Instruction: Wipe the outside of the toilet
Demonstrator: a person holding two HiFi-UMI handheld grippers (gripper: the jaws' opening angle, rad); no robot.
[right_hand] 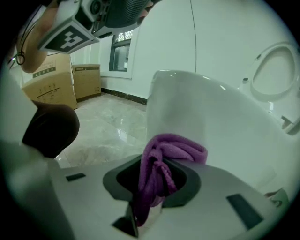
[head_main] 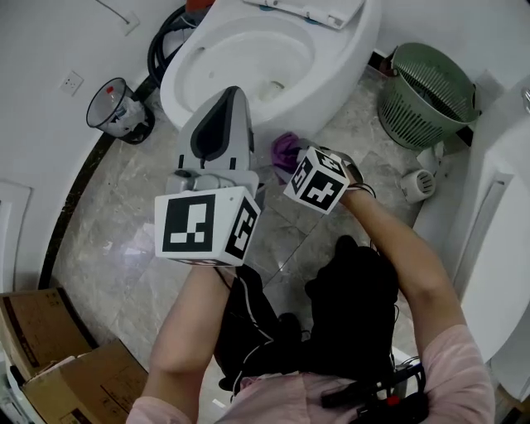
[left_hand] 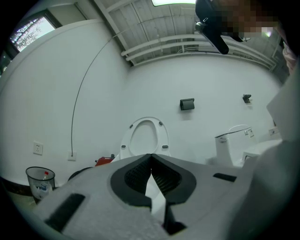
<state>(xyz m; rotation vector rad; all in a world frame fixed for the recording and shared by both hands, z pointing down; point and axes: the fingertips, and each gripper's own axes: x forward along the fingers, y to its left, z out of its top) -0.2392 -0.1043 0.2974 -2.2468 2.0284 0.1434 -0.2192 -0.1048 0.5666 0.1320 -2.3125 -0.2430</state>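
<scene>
A white toilet (head_main: 248, 66) stands at the top of the head view with its seat (head_main: 310, 10) raised. My right gripper (right_hand: 154, 187) is shut on a purple cloth (right_hand: 161, 161), held low against the front outside of the bowl (right_hand: 211, 122). From above, the purple cloth (head_main: 286, 152) shows at the bowl's base, just beyond the right gripper's marker cube (head_main: 319, 180). The left gripper (left_hand: 151, 174) is shut with nothing in it. It hovers above the bowl's near rim, pointing at the raised seat (left_hand: 144, 137).
A green basket (head_main: 426, 95) stands right of the toilet. A small clear bin (head_main: 116, 106) and a dark coiled hose (head_main: 161, 45) are on its left. Cardboard boxes (head_main: 50, 348) sit at the lower left. A white fixture (head_main: 497, 215) borders the right. The floor is marble tile (head_main: 108, 240).
</scene>
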